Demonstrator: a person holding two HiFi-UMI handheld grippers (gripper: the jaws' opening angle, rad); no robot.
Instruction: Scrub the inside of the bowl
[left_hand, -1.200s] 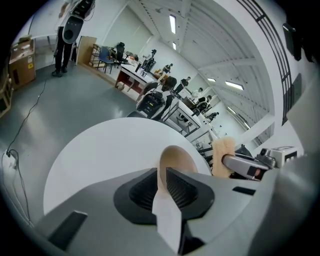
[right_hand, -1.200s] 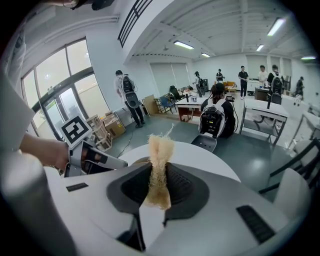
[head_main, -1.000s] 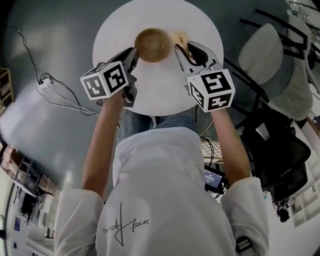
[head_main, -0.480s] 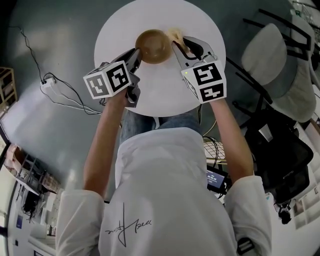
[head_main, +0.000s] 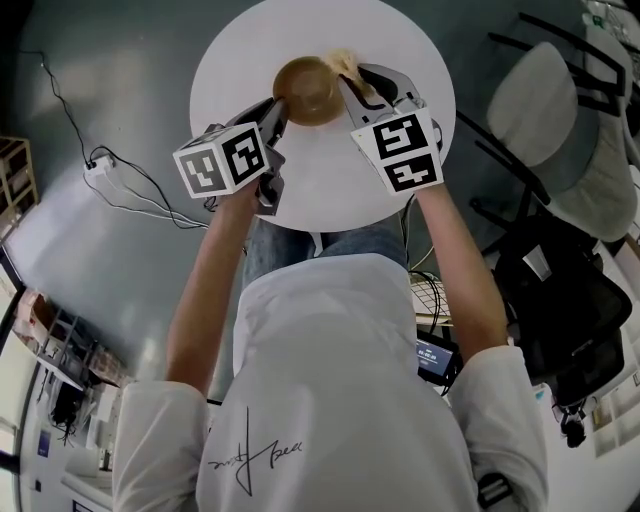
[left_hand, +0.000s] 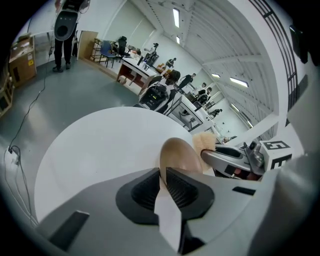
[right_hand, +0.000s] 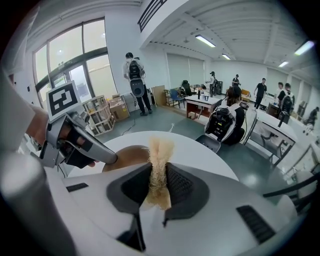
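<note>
one round white table (head_main: 410, 40) carries one brown wooden bowl (head_main: 308, 90), which sits near the middle of the tabletop, a little toward its far side. two grippers work at it, one in each of the person's hands, and each has one cube with square markers.

the left gripper (head_main: 278, 110) comes in from the bowl's left. its two jaws are closed onto the bowl's rim, with the thin wall pinched between the ribbed pads, so the bowl is held from that side.

the right gripper (head_main: 352, 80) comes in from the bowl's right. its two jaws are pressed on one tan, fibrous scrubber (head_main: 345, 62), and a tuft sticks out past the tips. the scrubber sits at the bowl's right rim, just beside it. no view shows whether it touches the wood.

on the grey floor to the left lies one white power strip (head_main: 97, 170) with a dark cable. to the right of the table stands one pale chair (head_main: 545, 100).
</note>
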